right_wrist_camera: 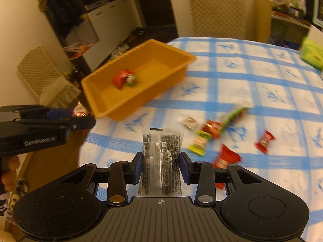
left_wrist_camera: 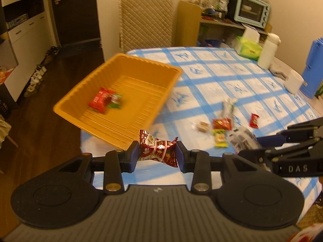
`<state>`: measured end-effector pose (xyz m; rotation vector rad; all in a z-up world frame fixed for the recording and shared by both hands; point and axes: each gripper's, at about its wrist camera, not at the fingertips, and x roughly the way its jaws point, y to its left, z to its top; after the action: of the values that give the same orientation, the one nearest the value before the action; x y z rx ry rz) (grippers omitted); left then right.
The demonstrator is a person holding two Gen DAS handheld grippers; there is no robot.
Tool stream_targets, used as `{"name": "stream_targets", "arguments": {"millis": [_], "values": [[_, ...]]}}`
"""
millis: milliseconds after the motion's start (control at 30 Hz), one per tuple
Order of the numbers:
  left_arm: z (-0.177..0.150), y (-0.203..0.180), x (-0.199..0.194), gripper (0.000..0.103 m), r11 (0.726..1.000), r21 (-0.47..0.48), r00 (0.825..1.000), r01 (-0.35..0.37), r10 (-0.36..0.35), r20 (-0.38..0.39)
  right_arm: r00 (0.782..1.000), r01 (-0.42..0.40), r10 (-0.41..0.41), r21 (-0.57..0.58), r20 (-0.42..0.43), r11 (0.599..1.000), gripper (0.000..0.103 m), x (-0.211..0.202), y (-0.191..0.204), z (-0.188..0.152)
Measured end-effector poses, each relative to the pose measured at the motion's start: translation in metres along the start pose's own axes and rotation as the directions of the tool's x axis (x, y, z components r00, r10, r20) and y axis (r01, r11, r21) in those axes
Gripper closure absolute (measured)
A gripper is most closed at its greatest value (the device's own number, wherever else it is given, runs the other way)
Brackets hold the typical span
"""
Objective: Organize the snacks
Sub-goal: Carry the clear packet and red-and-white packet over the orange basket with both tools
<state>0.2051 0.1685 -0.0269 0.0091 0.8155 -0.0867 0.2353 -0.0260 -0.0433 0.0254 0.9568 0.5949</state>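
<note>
My left gripper [left_wrist_camera: 157,153] is shut on a dark red patterned candy packet [left_wrist_camera: 159,151], held above the table just in front of the orange basket [left_wrist_camera: 141,119]. The basket holds a red packet [left_wrist_camera: 102,99] and a small green one [left_wrist_camera: 116,101]. My right gripper [right_wrist_camera: 161,161] is shut on a clear packet with dark contents [right_wrist_camera: 161,157], held above the table edge. The right gripper also shows in the left wrist view [left_wrist_camera: 250,149], and the left gripper in the right wrist view [right_wrist_camera: 80,119]. Several loose snacks lie on the blue checked tablecloth [right_wrist_camera: 252,70], among them a red bar [right_wrist_camera: 264,142] and a yellow-green packet [right_wrist_camera: 198,144].
At the table's far right stand a white bottle [left_wrist_camera: 268,50], a green tissue box [left_wrist_camera: 249,47], a white cup [left_wrist_camera: 293,80] and a blue box [left_wrist_camera: 313,66]. A quilted chair [left_wrist_camera: 146,20] stands behind the table. The basket overhangs the table's left edge above the dark floor [left_wrist_camera: 50,145].
</note>
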Motion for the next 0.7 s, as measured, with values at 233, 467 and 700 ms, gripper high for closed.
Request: {"name": "stream_targets", "arguments": {"millis": [233, 467, 700], "values": [[0.017, 0.038, 0.002, 0.067, 0.999, -0.019, 0.998, -0.050, 0.051, 0.031, 0.998, -0.063, 0.064, -0.030, 0.018, 0.998, 0.064, 0.019, 0.031, 0.034], [0.036, 0.068, 0.013, 0.067, 0.997, -0.023, 0.996, -0.075, 0.076, 0.044, 0.996, -0.081, 0.083, -0.051, 0.041, 0.995, 0.064, 0.044, 0.057, 0.071], [0.051, 0.089, 0.028, 0.067, 0.996, -0.027, 0.996, -0.080, 0.081, 0.039, 0.995, -0.083, 0.086, -0.039, 0.055, 0.996, 0.064, 0.071, 0.068, 0.099]]}}
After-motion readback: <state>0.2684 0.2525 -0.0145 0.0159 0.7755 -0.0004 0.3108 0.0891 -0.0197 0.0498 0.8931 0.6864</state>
